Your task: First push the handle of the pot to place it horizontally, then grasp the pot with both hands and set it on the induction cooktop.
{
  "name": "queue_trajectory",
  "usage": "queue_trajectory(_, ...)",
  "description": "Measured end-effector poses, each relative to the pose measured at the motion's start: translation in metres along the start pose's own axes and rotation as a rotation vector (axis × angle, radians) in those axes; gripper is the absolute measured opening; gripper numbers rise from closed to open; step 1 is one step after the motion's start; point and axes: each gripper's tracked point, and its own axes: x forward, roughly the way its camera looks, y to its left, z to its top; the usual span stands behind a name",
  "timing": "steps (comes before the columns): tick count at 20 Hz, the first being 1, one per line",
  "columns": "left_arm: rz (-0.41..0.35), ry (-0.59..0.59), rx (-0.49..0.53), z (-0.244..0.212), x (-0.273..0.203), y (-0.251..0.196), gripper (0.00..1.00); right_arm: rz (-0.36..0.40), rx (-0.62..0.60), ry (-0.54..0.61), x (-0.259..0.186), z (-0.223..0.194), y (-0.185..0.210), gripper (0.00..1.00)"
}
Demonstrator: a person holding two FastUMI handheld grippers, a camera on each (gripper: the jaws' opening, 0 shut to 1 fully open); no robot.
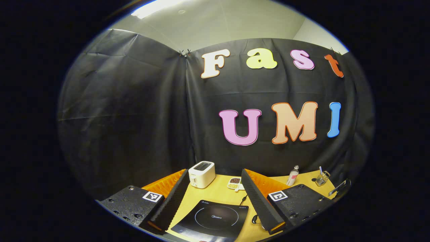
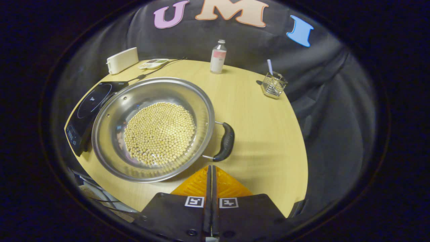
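A steel pot [image 2: 111,148] full of pale beans sits on the wooden table, its black side handle [image 2: 225,141] pointing right in the right gripper view. My right gripper [image 2: 211,167] is shut with nothing between its fingers, its tips just below and left of that handle, near the pot's rim. The black induction cooktop [image 2: 88,107] lies behind the pot's left side. In the left gripper view the cooktop [image 1: 211,219] lies on the table between the fingers of my left gripper [image 1: 215,171], which is open and empty above it. A piece of the pot's handle [image 1: 337,188] shows at the far right.
A white toaster [image 1: 201,174], a small dish of food [image 1: 234,183], a bottle [image 2: 218,57] and a glass holder with a straw [image 2: 273,84] stand along the table's back. The cooktop's cord [image 2: 158,69] runs toward the dish. The table edge [image 2: 299,161] curves on the right.
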Motion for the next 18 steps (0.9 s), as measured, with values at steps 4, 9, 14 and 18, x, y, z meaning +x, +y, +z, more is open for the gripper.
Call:
queue_trajectory(4,-0.043,0.039,-0.008,-0.016,0.014,-0.018,0.99,-0.017,0.049,-0.079,-0.017,0.022,-0.016,0.11)
queue_trajectory(9,-0.127,0.114,-0.022,-0.048,0.035,-0.054,0.99,-0.016,0.121,-0.124,-0.023,0.044,-0.022,0.31)
queue_trajectory(14,-0.203,0.21,0.001,-0.089,0.049,-0.084,1.0,-0.008,0.176,-0.164,-0.022,0.057,-0.021,0.7)
queue_trajectory(18,-0.25,0.273,0.026,-0.118,0.056,-0.102,1.0,-0.026,0.201,-0.188,-0.023,0.065,-0.027,0.99)
